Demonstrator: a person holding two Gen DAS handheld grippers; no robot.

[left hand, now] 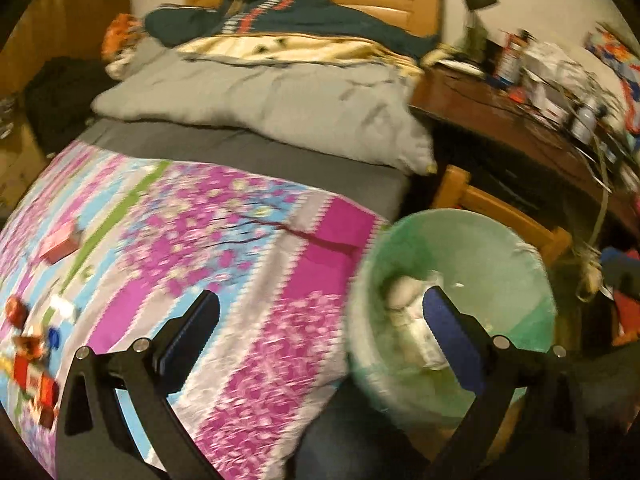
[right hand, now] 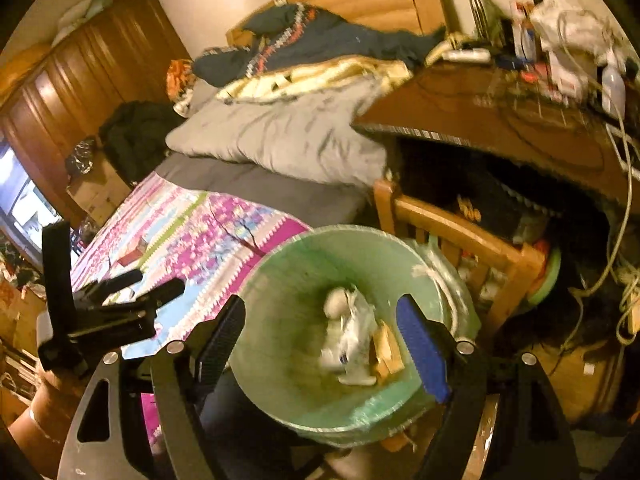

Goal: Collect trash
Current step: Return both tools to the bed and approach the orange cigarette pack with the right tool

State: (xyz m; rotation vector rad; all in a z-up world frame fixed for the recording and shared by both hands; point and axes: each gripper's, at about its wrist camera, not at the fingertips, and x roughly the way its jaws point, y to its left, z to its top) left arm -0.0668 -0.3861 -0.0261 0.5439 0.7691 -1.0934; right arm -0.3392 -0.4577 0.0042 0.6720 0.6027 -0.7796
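Note:
A green trash bin (left hand: pixel 496 252) stands beside the bed; in the right wrist view (right hand: pixel 304 280) it holds crumpled white paper (right hand: pixel 350 324) and a tan scrap (right hand: pixel 388 350). My left gripper (left hand: pixel 320 316) is open and empty, over the bed's corner and the bin's left rim. My right gripper (right hand: pixel 322 334) is open and empty, directly above the bin. Red and mixed wrappers (left hand: pixel 30 356) and a red box (left hand: pixel 60 242) lie on the flowered blanket (left hand: pixel 224 256) at left. The left gripper also shows in the right wrist view (right hand: pixel 132 284).
A grey pillow (left hand: pixel 276 108) and dark clothes (left hand: pixel 280 12) lie at the bed's head. A cluttered wooden desk (right hand: pixel 500 108) with cables and a wooden chair (right hand: pixel 460 232) stand right of the bin. A wardrobe (right hand: pixel 80 80) is at far left.

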